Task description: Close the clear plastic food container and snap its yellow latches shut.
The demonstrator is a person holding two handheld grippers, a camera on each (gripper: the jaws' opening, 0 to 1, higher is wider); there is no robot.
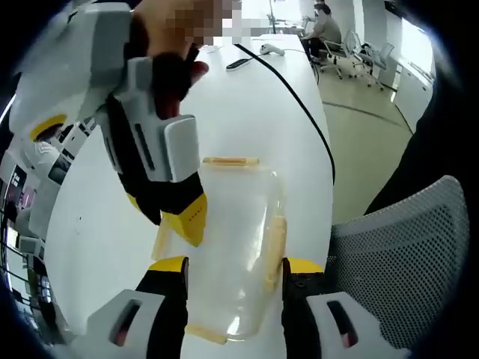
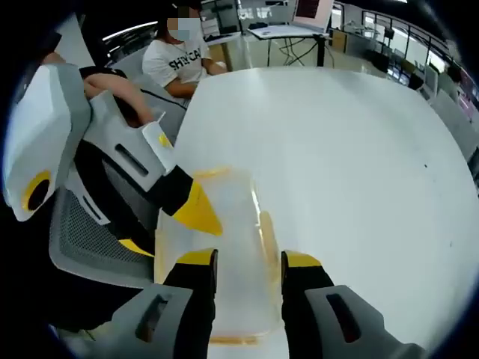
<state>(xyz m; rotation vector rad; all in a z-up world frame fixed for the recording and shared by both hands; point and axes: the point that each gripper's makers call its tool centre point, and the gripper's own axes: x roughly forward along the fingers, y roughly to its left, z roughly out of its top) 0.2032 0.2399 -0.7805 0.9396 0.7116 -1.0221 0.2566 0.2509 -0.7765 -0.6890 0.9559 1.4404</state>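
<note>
The clear container (image 1: 232, 247) lies on the white counter (image 1: 247, 112), between both tools. In the left gripper view, the left tool (image 1: 233, 273) stands with jaws apart, straddling the container's near end, a yellow latch (image 1: 274, 243) just beside its right jaw. The right tool (image 1: 187, 217) reaches down from the upper left, its yellow tip at the container's left edge. In the right gripper view, the right tool (image 2: 247, 269) is likewise spread over the container (image 2: 224, 254), the left tool (image 2: 196, 209) slanting in from the left.
</note>
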